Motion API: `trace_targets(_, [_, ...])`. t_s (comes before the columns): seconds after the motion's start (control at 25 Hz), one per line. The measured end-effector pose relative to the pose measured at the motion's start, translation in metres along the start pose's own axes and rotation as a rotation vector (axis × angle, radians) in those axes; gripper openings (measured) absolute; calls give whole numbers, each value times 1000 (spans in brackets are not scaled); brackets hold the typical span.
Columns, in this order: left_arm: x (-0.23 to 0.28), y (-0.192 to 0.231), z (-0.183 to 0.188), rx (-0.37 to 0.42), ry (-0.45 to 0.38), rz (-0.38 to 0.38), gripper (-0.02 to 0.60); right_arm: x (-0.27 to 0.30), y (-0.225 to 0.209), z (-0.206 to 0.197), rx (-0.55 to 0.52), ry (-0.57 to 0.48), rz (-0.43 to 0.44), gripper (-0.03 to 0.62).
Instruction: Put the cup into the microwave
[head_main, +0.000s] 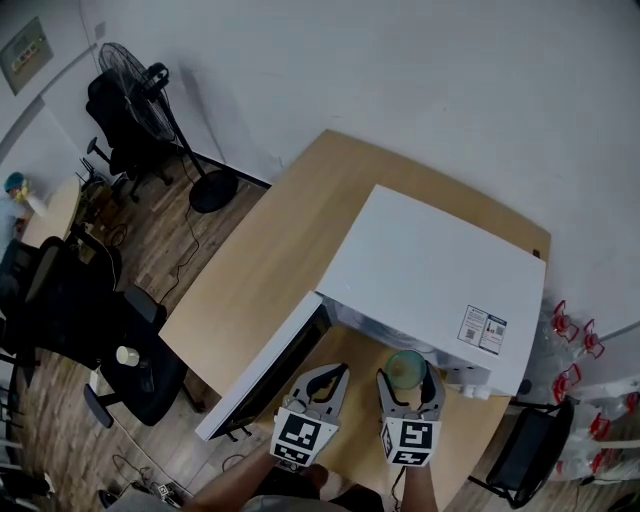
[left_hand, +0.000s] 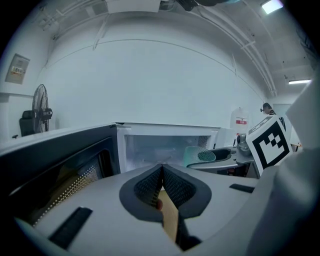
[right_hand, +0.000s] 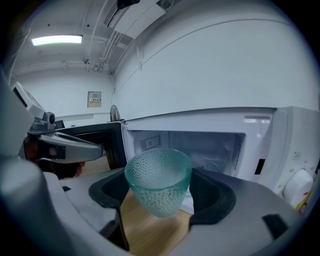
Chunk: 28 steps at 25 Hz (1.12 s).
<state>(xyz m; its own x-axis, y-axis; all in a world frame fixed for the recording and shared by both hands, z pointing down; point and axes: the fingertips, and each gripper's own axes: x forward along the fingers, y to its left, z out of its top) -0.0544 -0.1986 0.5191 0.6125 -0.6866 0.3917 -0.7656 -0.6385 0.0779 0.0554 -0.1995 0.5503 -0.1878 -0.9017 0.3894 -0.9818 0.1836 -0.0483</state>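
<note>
right gripper (right_hand: 161, 194): jaws apart at cup width, black pads pressed on either side of the cup; held low in front of the microwave's opening
cup (right_hand: 159, 182): teal dimpled glass, mouth up and tipped slightly toward the camera; clamped between the right gripper's pads, above the table and just outside the cavity, not inside it
left gripper (left_hand: 162, 176): jaws closed together, ribbed pads meeting at the tips, nothing between them; just beside the right gripper, on its left, near the open door
microwave (head_main: 430, 268): white, standing on the table's right part; cavity lit and open toward the person; sticker on the top near the front right corner
door (head_main: 262, 368): swung out to the left, dark window facing inward; seen at the left edge of both gripper views
table (head_main: 268, 262): light wood, bare to the left of the microwave
fan (head_main: 138, 100): black pedestal type, on the wooden floor well beyond the table, near the wall
office chair (head_main: 122, 352): black, left of the table
</note>
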Motion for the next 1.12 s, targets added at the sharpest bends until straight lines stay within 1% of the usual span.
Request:
trace_targets(0.6, [28,18,-8,-14,36,-17,21,46,-12,0,14,18,-15,368])
trace_targets(1.12, [44,24,-13,-33,61,-31,21,74,-20,0,39,30,-29,368])
